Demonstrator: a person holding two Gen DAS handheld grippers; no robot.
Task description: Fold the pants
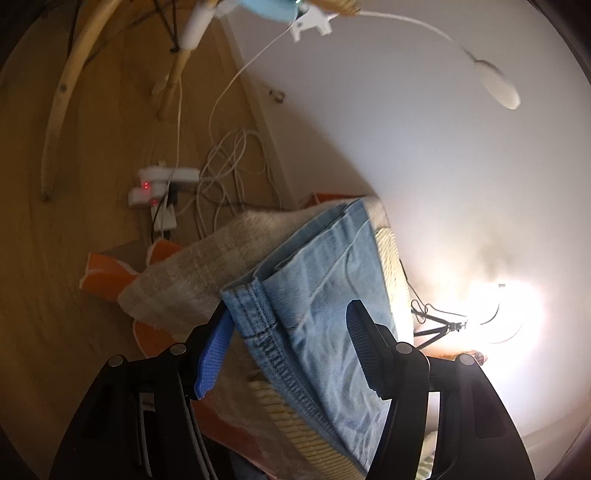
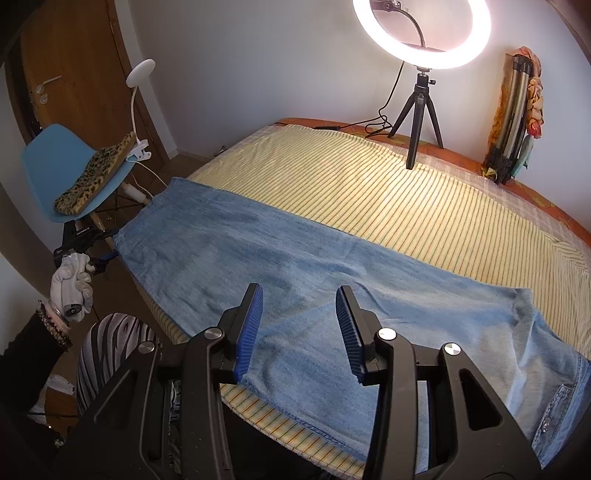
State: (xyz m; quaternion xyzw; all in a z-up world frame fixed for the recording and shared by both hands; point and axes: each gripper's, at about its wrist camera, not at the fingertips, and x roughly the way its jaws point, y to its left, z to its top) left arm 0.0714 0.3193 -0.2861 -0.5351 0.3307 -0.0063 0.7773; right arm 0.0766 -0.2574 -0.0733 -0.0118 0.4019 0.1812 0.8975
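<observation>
The pants (image 2: 295, 266) are laid flat along the near edge of the bed (image 2: 369, 184), on a yellow striped sheet (image 2: 388, 206). They are folded lengthwise, one leg on the other. The waist end, with its button, lies toward the right end of the bed, and the hems (image 1: 255, 306) hang at the left end of the bed, where the left tongs (image 1: 291, 343) are seen.

The left tongs are spread on either side of the hem end of the pants. The stitched hem lies between the blue pads (image 1: 212, 354), and a gap is seen between fabric and pad on each side, so nothing is squeezed. The right tongs (image 2: 299, 328) are held above the middle of the pants, near the bed's front edge, with the jaws parted and nothing between them; the denim is seen beneath the gap.

A gloved hand (image 2: 72, 291) is seen at the left end of the bed, around the handle of the left tongs. A ring light (image 2: 421, 33) on a small tripod stands on the far side of the bed, against the wall. A blue chair (image 2: 59, 162) carrying a leopard-print cushion (image 2: 99, 173) stands beyond the left end of the bed, with a white clip lamp (image 2: 138, 107) fastened to it. Power strips (image 1: 162, 184) and tangled cables are seen on the wooden floor beside the bed.
</observation>
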